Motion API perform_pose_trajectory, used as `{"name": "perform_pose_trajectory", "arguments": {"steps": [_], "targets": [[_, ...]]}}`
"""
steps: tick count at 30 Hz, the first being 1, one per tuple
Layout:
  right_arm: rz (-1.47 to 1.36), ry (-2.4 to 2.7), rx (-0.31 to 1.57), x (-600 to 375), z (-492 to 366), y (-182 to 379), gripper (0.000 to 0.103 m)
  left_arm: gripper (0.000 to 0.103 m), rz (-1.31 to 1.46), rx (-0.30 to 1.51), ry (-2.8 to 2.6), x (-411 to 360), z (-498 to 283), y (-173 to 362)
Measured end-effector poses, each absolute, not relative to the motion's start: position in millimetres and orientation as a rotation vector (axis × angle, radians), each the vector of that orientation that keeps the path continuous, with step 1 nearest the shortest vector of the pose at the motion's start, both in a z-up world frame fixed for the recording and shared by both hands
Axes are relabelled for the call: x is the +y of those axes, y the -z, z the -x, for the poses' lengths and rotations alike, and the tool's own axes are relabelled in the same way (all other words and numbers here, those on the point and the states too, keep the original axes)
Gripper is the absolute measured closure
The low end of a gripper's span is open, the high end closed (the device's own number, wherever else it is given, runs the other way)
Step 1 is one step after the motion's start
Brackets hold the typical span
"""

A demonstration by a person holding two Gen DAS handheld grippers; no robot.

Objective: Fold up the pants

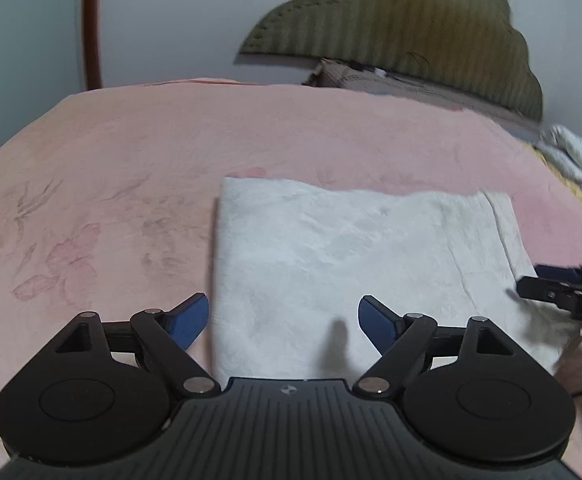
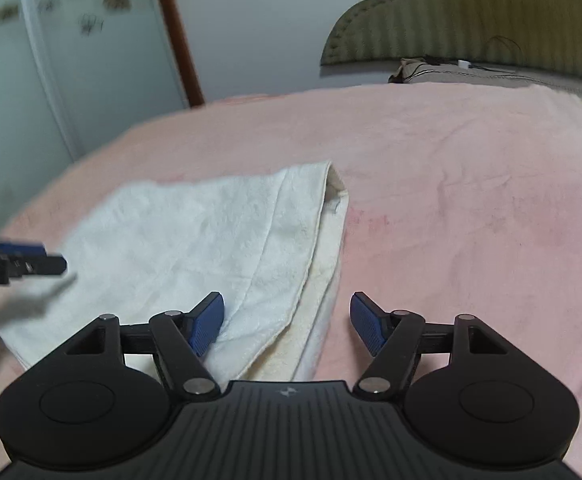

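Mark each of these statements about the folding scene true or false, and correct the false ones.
1. The white pants lie folded on a pink bedspread. True.
2. The left gripper is shut on the cloth. False: its jaws stand open, gripping nothing.
3. The right gripper is open, with the folded edge below it. True.
4. The headboard is bright red. False: it is olive green.
5. The pants hang off the bed. False: they rest flat on it.
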State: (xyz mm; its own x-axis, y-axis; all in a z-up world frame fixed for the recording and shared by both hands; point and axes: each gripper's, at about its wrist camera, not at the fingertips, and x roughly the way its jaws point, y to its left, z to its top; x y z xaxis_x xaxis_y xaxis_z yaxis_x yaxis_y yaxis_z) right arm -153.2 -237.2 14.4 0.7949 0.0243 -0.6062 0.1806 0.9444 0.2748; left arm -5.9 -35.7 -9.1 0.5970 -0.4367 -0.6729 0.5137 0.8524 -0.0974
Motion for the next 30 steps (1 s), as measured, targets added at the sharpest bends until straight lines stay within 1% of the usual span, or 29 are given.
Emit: {"name": "perform_pose_trajectory", "arguments": {"steps": [4,6,9,13,17,21,22,23,25,28,30], "targets": [[-0.245,0.117,0.585,-223,160,-34,0.033,0.017,-0.024,0.764,0.506,-19,-3,0],[-0.206,0.077,0.566,-211,163,-41,0.033,0.017,-0.032,0.768,0.521,-21,1,-3],[-0.145,-0.036,0.55,-193,171,-47,0.033,0.017,-0.124,0.733,0.569,-33,24,-5],[-0.011,-0.014,0.586,-173,191,-48,0.033,0.017,-0.287,0.628,0.666,-44,67,-6],[-0.063,-0.031,0.634,-176,207,-45,0.034,0.017,-0.401,0.576,0.775,-52,92,1],[-0.255,-0.045,0.619,-196,211,-41,0.044,0.019,-0.457,0.544,0.852,-71,105,7],[-0.277,-0.033,0.622,-198,210,-37,0.054,0.019,-0.47,0.526,0.886,-77,109,9],[-0.283,-0.016,0.636,-200,209,-34,0.06,0.019,-0.484,0.508,0.917,-85,113,11],[-0.335,-0.015,0.634,-207,211,-33,0.062,0.021,-0.533,0.477,0.964,-103,123,16],[-0.42,0.025,0.565,-222,224,-39,0.061,0.021,-0.615,0.417,1.044,-130,141,25],[-0.467,0.044,0.572,-230,231,-38,0.061,0.023,-0.671,0.375,1.091,-146,154,32]]}}
